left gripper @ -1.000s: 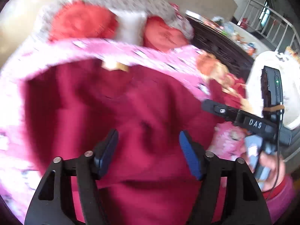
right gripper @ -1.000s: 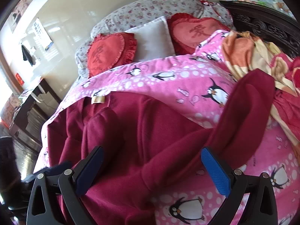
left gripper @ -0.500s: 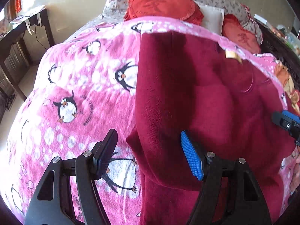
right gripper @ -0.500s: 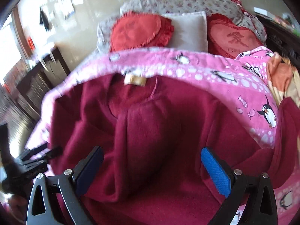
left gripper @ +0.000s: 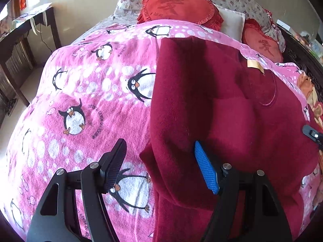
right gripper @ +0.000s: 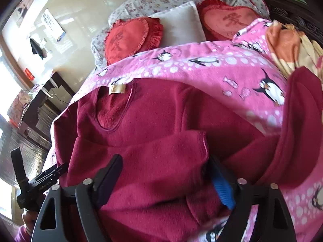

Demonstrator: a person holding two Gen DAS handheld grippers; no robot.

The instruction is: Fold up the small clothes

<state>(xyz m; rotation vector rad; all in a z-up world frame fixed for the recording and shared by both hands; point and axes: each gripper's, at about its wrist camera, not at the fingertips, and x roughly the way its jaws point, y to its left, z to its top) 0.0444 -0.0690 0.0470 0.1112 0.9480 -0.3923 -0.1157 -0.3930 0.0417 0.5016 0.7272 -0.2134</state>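
A dark red fleece sweater [left gripper: 232,111] lies on a pink penguin blanket [left gripper: 90,92], its left side folded inward, a tan neck label [left gripper: 254,64] at the far end. My left gripper [left gripper: 161,165] is open, straddling the sweater's folded left edge near the hem. In the right wrist view the sweater [right gripper: 151,117] shows its neckline and label [right gripper: 116,89]; one sleeve lies folded across the chest, the other sleeve [right gripper: 298,125] stretches out right. My right gripper [right gripper: 165,179] is open over the folded sleeve's cuff, its blue pad partly hidden by cloth.
Red embroidered cushions [left gripper: 177,6] and a white pillow [right gripper: 179,26] sit at the bed's head. An orange patterned cloth [right gripper: 286,44] lies at the right edge by a dark carved frame. A dark wooden side table [left gripper: 24,40] stands left of the bed.
The left gripper swung from over the sweater's middle to its left edge. The right gripper moved left and lower onto the folded sleeve; the view tilted.
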